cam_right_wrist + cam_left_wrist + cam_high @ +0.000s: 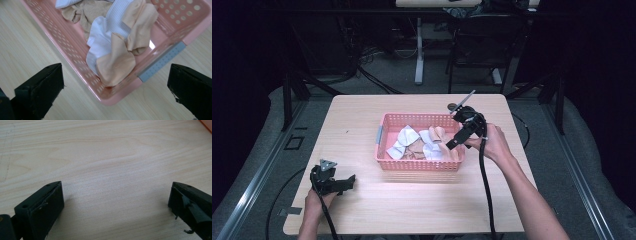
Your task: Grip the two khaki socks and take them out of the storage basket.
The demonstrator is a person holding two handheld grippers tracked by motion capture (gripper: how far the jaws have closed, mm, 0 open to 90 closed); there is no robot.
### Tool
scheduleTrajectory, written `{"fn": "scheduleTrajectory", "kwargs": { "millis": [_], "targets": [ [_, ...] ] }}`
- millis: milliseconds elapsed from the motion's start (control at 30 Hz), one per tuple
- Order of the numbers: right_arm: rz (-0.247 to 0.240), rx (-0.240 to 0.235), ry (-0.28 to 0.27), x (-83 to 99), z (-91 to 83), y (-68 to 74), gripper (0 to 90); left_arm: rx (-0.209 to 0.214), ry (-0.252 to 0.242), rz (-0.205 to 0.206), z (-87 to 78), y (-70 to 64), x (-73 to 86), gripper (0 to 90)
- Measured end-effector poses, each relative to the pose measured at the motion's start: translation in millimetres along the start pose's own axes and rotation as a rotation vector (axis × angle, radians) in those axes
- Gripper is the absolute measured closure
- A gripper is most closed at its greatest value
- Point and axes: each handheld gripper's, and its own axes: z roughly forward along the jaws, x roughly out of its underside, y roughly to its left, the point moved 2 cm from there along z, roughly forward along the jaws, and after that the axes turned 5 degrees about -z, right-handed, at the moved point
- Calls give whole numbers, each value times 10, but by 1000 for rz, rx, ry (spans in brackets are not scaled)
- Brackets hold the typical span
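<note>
Pink basket (pixel 419 162) of white and peach socks (pixel 117 62) at worktop (pixel 362 125) centre. Right tool (pixel 455 141), jaws wide apart and empty, hovers above its right corner; left tool (pixel 343 183), likewise spread and empty, rests near the worktop's front-left.

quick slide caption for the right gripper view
Open right gripper poised over the corner of a pink basket holding peach and white socks.

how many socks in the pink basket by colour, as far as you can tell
They lie in a heap, so this counts only the pieces that show in the pink basket.
white socks: 3
peach socks: 2
tan socks: 1
total: 6
Some pieces overlap, so more may be hidden beneath, and two pieces could be one sock.
</note>
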Motion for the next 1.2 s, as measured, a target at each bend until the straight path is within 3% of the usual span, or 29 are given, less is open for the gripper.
{"fn": "scheduleTrajectory", "kwargs": {
  "millis": [100, 133, 200, 233, 333, 400, 533, 633, 700, 733, 933, 1200],
  "targets": [
    [2, -14, 24, -50, 93, 7, 24, 1, 0, 0, 0, 0, 0, 2],
    [15, -47, 19, -81, 190, -7, 142, 1, 0, 0, 0, 0, 0, 2],
    [27, -57, 15, -94, 225, -13, 175, 1, 0, 0, 0, 1, 0, 2],
    [32, -55, 34, -117, 308, -23, 316, 1, 1, 0, 0, 1, 0, 2],
    [33, -59, 54, -126, 404, -21, 364, 1, 0, 0, 0, 1, 0, 2],
    [59, -54, 89, -123, 557, -28, 423, 1, 1, -1, 0, 1, 0, 1],
    [85, -24, 111, -101, 683, -46, 477, 1, 0, -1, 0, 0, 0, 1],
    [89, -12, 158, -72, 791, -69, 543, 1, 1, -2, 0, 0, 1, 1],
    [91, -13, 163, -66, 807, -69, 560, 1, 0, 0, 0, 1, 0, 1],
    [112, -14, 145, -49, 857, -53, 610, 1, 1, -1, -1, 0, 0, 1],
    [79, 5, 173, -60, 863, -42, 806, 0, 2, -2, -3, 0, 3, 1],
    [98, -18, 134, -40, 806, -30, 836, 1, 2, -3, -3, 1, 3, 1]
  ]
}}
